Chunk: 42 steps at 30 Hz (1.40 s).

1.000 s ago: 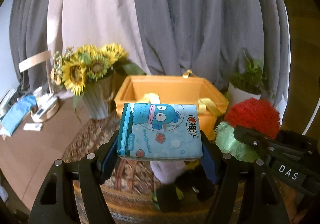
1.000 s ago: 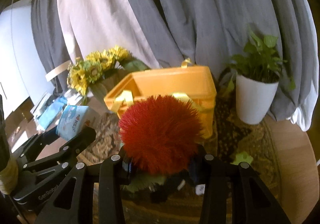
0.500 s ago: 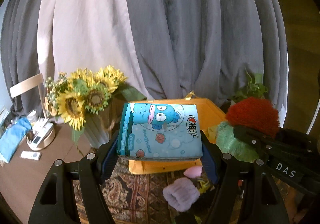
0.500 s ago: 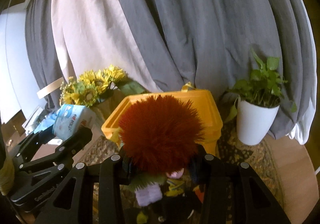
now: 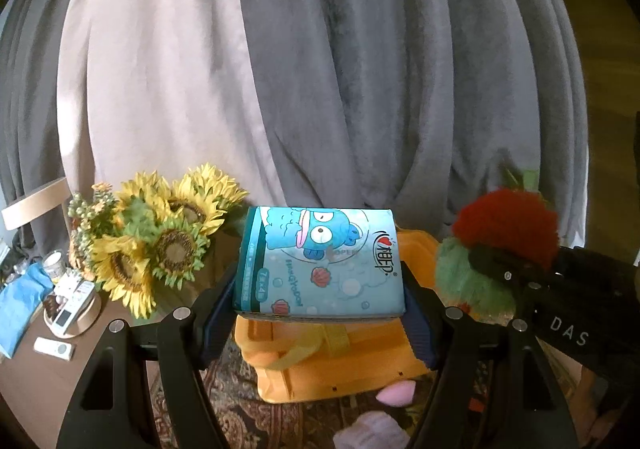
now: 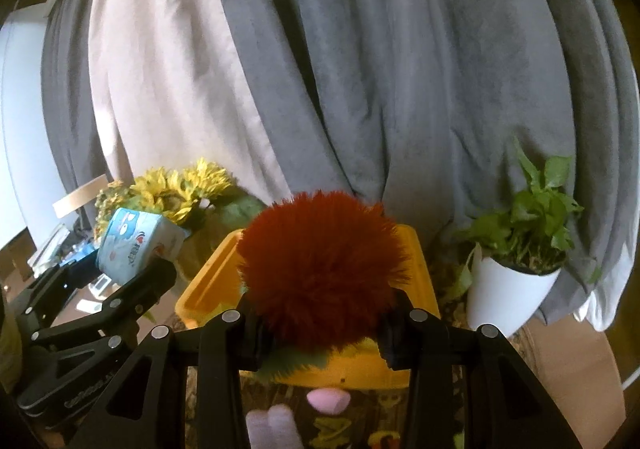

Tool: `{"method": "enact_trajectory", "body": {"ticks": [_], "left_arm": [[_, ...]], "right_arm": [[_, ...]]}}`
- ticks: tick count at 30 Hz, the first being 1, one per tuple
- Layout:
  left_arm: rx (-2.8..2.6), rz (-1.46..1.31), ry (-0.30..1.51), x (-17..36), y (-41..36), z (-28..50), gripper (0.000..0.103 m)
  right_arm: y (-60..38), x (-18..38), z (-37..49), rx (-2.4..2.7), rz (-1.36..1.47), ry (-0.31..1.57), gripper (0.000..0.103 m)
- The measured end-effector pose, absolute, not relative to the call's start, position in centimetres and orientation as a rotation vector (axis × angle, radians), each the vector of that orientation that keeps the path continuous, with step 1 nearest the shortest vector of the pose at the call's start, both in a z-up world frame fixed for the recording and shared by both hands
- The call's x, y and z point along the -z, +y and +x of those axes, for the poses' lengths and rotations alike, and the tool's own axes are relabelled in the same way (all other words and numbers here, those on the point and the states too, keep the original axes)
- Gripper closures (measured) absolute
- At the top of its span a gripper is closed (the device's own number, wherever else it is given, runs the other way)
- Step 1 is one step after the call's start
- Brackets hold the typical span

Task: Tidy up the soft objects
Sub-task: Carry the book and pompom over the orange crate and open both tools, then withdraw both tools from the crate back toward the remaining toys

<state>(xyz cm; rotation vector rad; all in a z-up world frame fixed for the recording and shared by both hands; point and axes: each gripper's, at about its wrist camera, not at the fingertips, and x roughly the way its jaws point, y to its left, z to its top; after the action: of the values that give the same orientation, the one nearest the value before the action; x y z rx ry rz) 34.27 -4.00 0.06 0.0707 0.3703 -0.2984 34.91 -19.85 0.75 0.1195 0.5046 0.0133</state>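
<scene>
Change since 1 second ago: both tongs have risen, so the orange bin now sits lower in each view and the curtain fills more of the frame; both loads stay clamped.
Left tongs [image 5: 320, 301]: closed on the tissue pack [image 5: 320, 261], 1 blue pad pressing each short end.
Tissue pack axis: long axis runs left to right across the tongs; its printed cartoon face looks back toward the left wrist camera, roughly level.
Tissue pack place: held in the air in front of and above the orange bin [image 5: 340, 369], not touching it.
Right tongs [image 6: 320, 325]: closed on the red-and-green plush ball [image 6: 320, 265], red fluff upward, green fluff showing below the fingers.
Plush ball place: held up in front of the orange bin's open top in the right wrist view; whether it is over the opening cannot be told. Round, so no clear long axis.
Below the tongs: a pink soft piece [image 6: 326, 401] and a pale lilac plush piece [image 6: 272, 429] lie on the patterned rug [image 5: 240, 401], just in front of the bin.
Left of bin: sunflowers [image 5: 152, 245] in a vase.
Right of bin: potted plant [image 6: 516, 261] in a white pot.
Far left: brown bench [image 5: 32, 381] with small items.
Behind: grey and pale curtain [image 5: 320, 69].
</scene>
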Motion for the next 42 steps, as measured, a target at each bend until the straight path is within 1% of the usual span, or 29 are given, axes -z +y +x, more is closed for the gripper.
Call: {"method": "enact_trajectory", "body": {"ticks": [13, 25, 31, 33, 36, 37, 40, 41, 42], "left_arm": [[0.286, 0.083, 0.451, 1.6, -5.5, 42.4, 0.031], [0.301, 0.098, 0.640, 4.7, -7.0, 48.2, 0.031], [0.321, 0.115, 0.714, 6.4, -7.7, 49.7, 0.029], [0.328, 0.121, 0.736, 6.9, -7.8, 50.0, 0.023], [0.327, 0.132, 0.753, 7.3, -7.9, 50.3, 0.019], [0.325, 0.134, 0.754, 7.3, -8.0, 50.3, 0.019], [0.318, 0.135, 0.756, 7.3, -7.9, 50.3, 0.015], [0.316, 0.135, 0.754, 7.2, -7.9, 50.2, 0.013], [0.314, 0.136, 0.750, 7.1, -7.8, 50.1, 0.013]], "right_arm": [[-21.4, 2.5, 42.9, -0.001, 0.149, 0.627, 0.061], [-22.5, 6.0, 48.5, 0.007, 0.165, 0.824, 0.060], [-22.6, 7.7, 49.5, 0.001, 0.161, 0.894, 0.059], [-22.5, 8.0, 49.8, -0.007, 0.158, 0.912, 0.057], [-22.8, 8.3, 49.9, -0.006, 0.164, 0.933, 0.050], [-22.8, 8.4, 50.0, -0.011, 0.169, 0.942, 0.045], [-22.7, 8.2, 50.0, -0.011, 0.175, 0.941, 0.044], [-22.7, 8.2, 50.0, -0.008, 0.168, 0.941, 0.043], [-22.6, 8.0, 49.9, -0.003, 0.160, 0.941, 0.041]]}}
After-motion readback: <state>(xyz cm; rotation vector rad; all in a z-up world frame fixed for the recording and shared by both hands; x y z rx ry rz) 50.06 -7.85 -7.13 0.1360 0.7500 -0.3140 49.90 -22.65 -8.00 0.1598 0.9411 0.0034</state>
